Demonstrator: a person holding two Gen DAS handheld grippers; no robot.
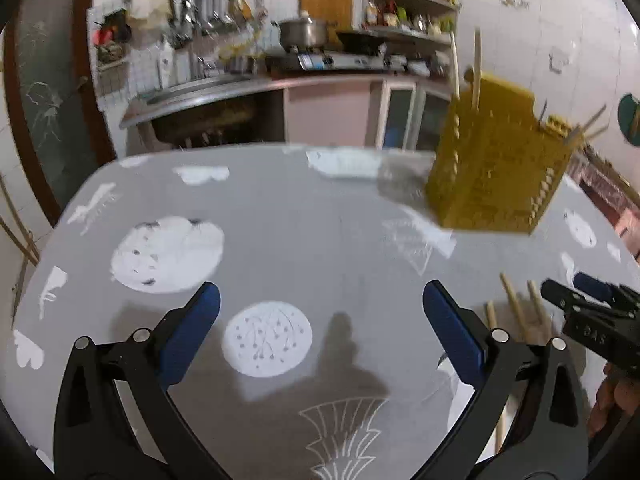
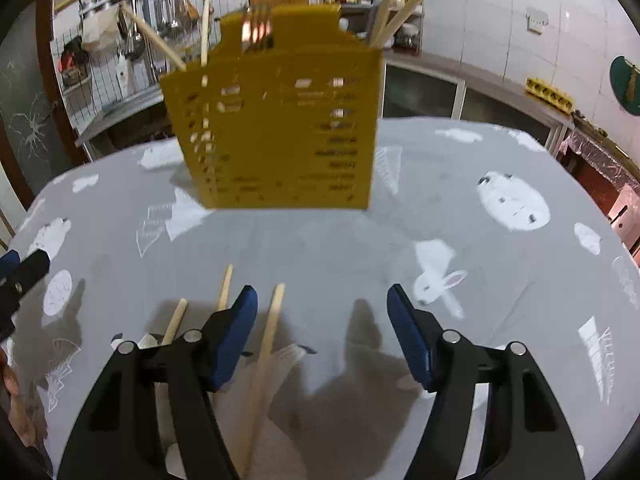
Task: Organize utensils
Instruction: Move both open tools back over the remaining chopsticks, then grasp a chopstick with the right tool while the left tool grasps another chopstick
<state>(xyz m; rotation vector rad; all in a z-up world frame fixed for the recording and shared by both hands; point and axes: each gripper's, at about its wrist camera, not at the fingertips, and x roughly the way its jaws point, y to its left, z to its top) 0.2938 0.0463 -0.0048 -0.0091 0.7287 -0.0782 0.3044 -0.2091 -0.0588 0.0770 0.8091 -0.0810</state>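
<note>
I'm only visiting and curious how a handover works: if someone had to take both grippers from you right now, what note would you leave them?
Left gripper: open, empty, over bare tablecloth.
Right gripper: open, empty, above the loose chopsticks.
Yellow utensil holder stands upright at the far side of the table. Several chopsticks and a fork already stick out of its top.
Done: part of the utensils are in the holder.
Left: at least three chopsticks lie flat on the cloth near the right gripper; one passes between its fingers, ungripped. Pick them up and drop them into the holder.
</note>
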